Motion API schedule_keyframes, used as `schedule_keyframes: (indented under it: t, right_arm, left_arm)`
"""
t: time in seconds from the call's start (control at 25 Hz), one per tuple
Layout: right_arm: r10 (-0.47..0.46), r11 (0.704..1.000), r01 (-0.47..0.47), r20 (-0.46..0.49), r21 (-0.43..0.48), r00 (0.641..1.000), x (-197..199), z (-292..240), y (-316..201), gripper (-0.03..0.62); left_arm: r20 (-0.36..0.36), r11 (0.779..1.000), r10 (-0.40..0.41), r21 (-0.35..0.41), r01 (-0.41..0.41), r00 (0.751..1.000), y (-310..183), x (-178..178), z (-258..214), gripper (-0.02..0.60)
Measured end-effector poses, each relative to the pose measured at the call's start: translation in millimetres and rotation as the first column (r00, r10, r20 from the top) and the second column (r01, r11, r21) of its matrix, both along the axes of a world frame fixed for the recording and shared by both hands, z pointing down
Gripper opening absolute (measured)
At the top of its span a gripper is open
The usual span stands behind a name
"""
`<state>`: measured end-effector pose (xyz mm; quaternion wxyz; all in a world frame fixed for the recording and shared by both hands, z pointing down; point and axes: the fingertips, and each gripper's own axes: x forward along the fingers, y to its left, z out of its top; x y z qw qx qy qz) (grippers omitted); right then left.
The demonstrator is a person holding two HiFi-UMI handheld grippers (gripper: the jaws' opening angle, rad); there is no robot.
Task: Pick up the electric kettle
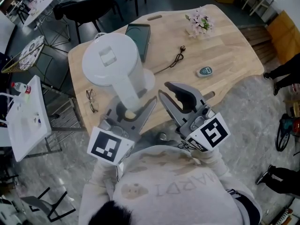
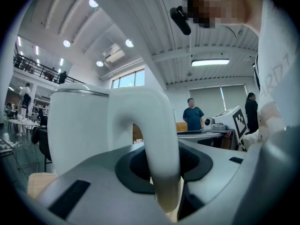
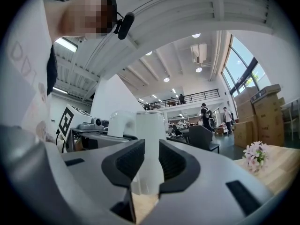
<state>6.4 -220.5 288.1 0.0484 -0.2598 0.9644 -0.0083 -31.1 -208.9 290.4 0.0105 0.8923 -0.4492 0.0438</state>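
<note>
The white electric kettle point(image 1: 112, 62) is seen from above over the left part of the wooden table point(image 1: 225, 46), its flat lid facing me. My left gripper point(image 1: 136, 108) is shut on the kettle's curved handle point(image 2: 157, 139), which fills the gap between its dark pads in the left gripper view. A white round base point(image 1: 150, 81) shows partly behind the kettle body. My right gripper point(image 1: 168, 90) stands open just right of the handle, nothing between its jaws. In the right gripper view the kettle point(image 3: 149, 146) shows beyond the right gripper point(image 3: 147, 165).
On the table lie a dark green flat case point(image 1: 139, 39), a black cord with plug point(image 1: 174, 60), a small teal round object point(image 1: 205, 71), pale flowers point(image 1: 200, 22) and glasses point(image 1: 91, 100) at the left edge. A white side table point(image 1: 23, 121) and chairs stand left.
</note>
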Motion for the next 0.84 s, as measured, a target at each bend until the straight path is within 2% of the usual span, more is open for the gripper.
schedule_keyframes:
  t: [0.84]
  right_arm:
    - [-0.018,1.000,0.018,-0.008,0.008,1.000,-19,-4,-4,0.098]
  left_arm:
    - [0.004,1.000,-0.010,0.024,0.010,1.000,-3,-16,-7,0.235]
